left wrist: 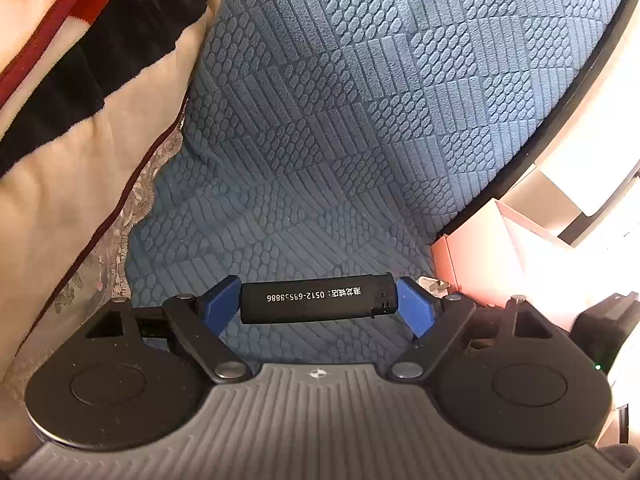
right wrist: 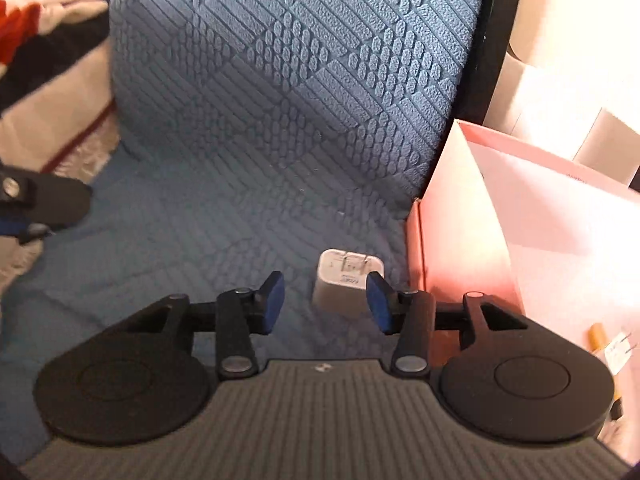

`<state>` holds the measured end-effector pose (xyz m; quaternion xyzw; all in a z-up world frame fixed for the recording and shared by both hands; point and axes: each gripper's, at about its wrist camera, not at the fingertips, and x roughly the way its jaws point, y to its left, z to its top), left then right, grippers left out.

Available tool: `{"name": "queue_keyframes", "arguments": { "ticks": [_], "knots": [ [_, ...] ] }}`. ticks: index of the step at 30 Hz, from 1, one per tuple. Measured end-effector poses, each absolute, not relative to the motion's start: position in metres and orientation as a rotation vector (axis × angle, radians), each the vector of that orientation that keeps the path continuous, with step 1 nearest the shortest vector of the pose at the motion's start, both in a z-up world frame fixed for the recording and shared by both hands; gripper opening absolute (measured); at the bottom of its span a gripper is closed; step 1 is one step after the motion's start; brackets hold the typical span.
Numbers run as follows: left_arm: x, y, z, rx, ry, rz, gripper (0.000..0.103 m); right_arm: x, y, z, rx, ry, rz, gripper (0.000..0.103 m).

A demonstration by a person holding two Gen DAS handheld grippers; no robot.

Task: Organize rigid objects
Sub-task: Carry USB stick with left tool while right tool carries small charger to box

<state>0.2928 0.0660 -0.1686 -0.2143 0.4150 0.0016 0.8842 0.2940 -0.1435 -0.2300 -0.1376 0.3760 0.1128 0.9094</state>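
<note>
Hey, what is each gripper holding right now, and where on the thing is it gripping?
The left gripper holds a black lighter lengthwise, one pad on each end. The right gripper holds nothing; a white charger plug lies on the blue cover between its open fingers.

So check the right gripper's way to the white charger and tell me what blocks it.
Nothing visible does. The white charger lies on the blue cover, partly between the open fingers of the right gripper, beside the pink box.
</note>
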Motion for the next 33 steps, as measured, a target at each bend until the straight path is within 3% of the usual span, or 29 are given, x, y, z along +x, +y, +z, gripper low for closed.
{"name": "queue_keyframes", "arguments": {
  "ticks": [15,33],
  "knots": [
    [0.308,0.066,-0.176,-0.438,0.887,0.005,0.087,0.314,-0.126,-0.256,-0.508,0.746,0.188,0.052],
    [0.308,0.066,-0.179,-0.415,0.888,0.011,0.087,0.309,-0.13,-0.245,-0.421,0.794,0.25,0.05]
  ]
}}
